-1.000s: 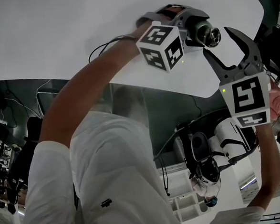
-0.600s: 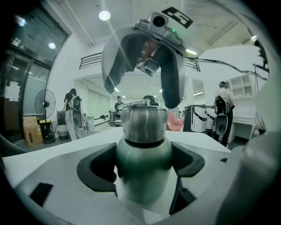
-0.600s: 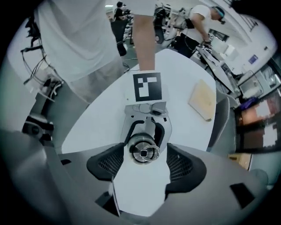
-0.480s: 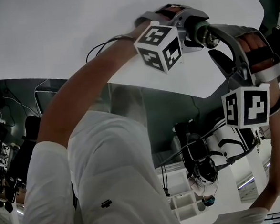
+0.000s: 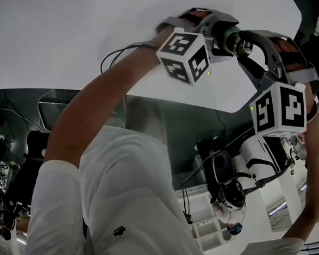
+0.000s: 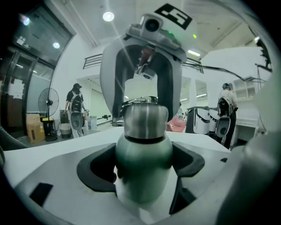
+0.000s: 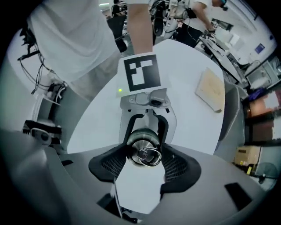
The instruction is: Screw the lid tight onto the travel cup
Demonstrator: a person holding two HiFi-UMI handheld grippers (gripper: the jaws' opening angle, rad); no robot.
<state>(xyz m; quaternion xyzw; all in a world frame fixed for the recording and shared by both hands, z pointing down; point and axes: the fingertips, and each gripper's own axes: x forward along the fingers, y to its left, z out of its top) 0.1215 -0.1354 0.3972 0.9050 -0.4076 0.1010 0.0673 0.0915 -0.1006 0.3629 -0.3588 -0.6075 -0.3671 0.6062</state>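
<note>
The steel travel cup (image 6: 142, 162) has a green-tinted body and a steel lid (image 6: 145, 121) with a ring loop on top (image 7: 148, 154). My left gripper (image 6: 142, 171) is shut on the cup's body and holds it above the white table (image 7: 184, 101). My right gripper (image 7: 145, 160) points down over the lid. Its jaws have just been closing, with the lid between them. Its pads (image 7: 115, 163) now lie against the lid's sides. In the head view both grippers meet at the cup (image 5: 234, 37), at the upper right.
A pale flat board (image 7: 210, 90) lies on the table's far side. People stand beside white machines (image 6: 204, 121) in the background. A fan (image 6: 48, 103) and boxes stand at the left. The person's arm and white shirt (image 5: 126, 197) fill the head view's lower half.
The right gripper has rolled round from standing open beside the cup to straddling the lid from above, and its jaws have narrowed onto the lid. The left gripper and the cup stayed put.
</note>
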